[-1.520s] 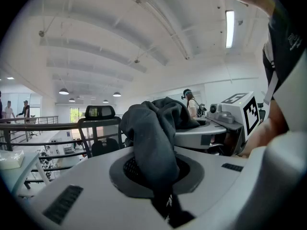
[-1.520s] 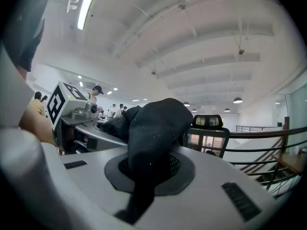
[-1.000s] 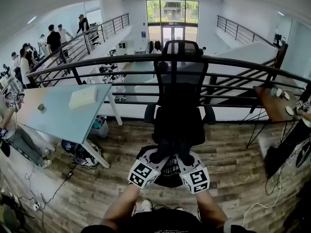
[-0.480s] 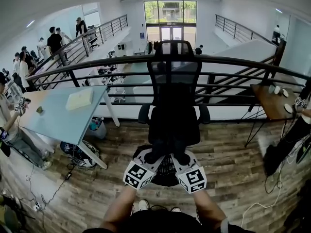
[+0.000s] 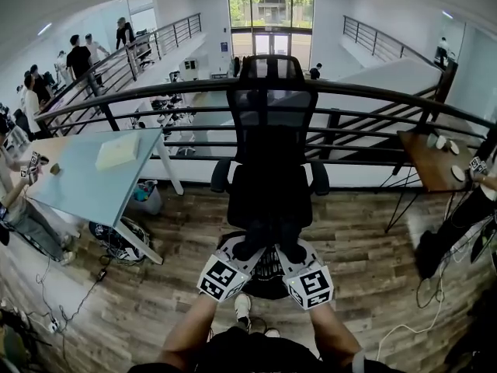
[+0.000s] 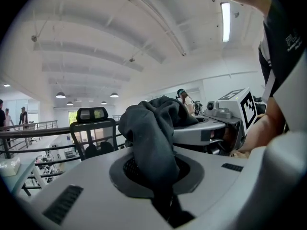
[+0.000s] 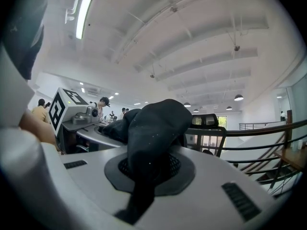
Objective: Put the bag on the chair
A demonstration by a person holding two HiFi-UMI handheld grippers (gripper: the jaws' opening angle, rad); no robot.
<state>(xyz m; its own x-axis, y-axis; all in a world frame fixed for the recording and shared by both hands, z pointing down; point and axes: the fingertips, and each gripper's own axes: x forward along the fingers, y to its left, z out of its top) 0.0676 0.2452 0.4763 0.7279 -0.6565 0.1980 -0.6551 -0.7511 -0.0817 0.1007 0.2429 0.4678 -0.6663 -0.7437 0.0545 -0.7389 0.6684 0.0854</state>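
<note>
left claw (image 5: 250,249): pinching a fold of the dark bag (image 6: 152,133) | right claw (image 5: 292,250): pinching the bag too, just beside the left | bag: held up at the near edge of the chair (image 5: 272,189) seat | room: open wood floor (image 5: 373,263) either side of the chair; worktop (image 5: 85,189) well left; railing (image 5: 373,95) just beyond the chair's back

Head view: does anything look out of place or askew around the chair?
Nothing stands out. The chair stands upright by the railing, and the bag is bunched but held in both the left gripper and the right gripper.
</note>
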